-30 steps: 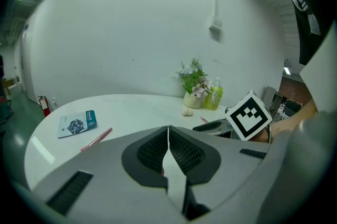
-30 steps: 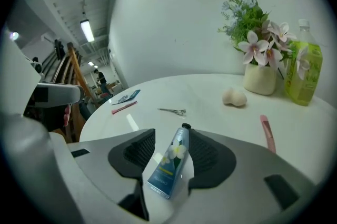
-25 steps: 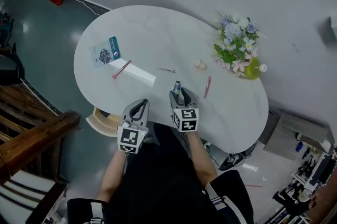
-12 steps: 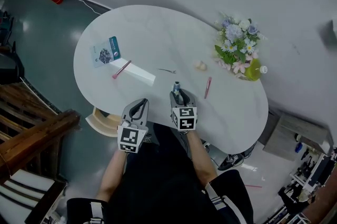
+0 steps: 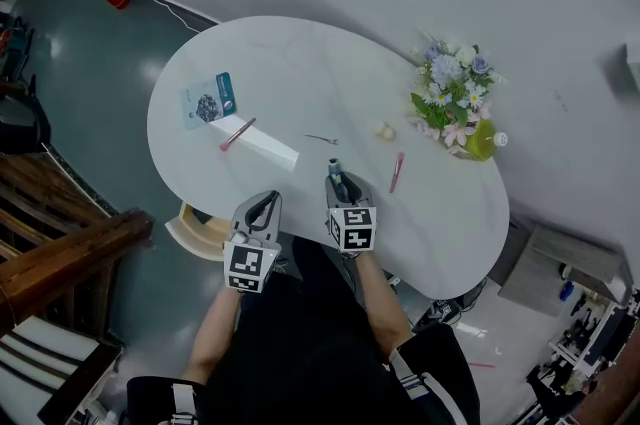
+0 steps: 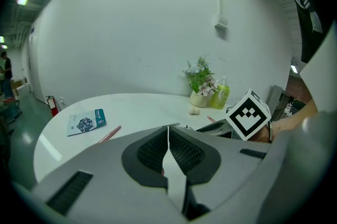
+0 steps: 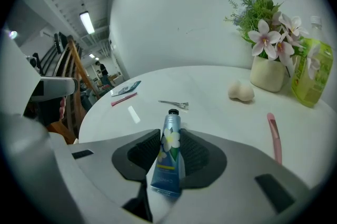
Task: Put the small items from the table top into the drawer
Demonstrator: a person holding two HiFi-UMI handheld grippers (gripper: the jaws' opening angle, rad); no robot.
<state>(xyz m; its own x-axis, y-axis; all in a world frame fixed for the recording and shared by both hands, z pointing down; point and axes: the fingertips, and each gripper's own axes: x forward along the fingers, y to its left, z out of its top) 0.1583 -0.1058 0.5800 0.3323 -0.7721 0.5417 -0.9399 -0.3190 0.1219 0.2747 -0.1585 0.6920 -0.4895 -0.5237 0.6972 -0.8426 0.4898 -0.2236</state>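
One white oval bench point(image 5: 300, 63) carries everything. Two hand-held grippers sit at its near edge. The left hand-held gripper point(image 6: 168, 133) has its jaws pressed together at the tips with nothing between them. The jaws of the right hand-held gripper point(image 7: 169, 139) have just been closing, and their pads now pinch the one blue tube point(image 7: 167, 165) by its sides, black cap pointing out over the bench. At the far right edge, one vase point(image 7: 271, 74) holds a bunch of pink, white and lilac flowers point(image 5: 448, 85), with one yellow-green bottle point(image 5: 482, 141) touching it. One teal leaflet point(image 5: 210, 100) lies at the left. There are two pink sticks: one point(image 5: 237, 134) just beside the leaflet, one point(image 5: 397, 171) right of the tube. One metal hair clip point(image 5: 321, 140) and one small cream lump point(image 5: 384, 129) lie between them.
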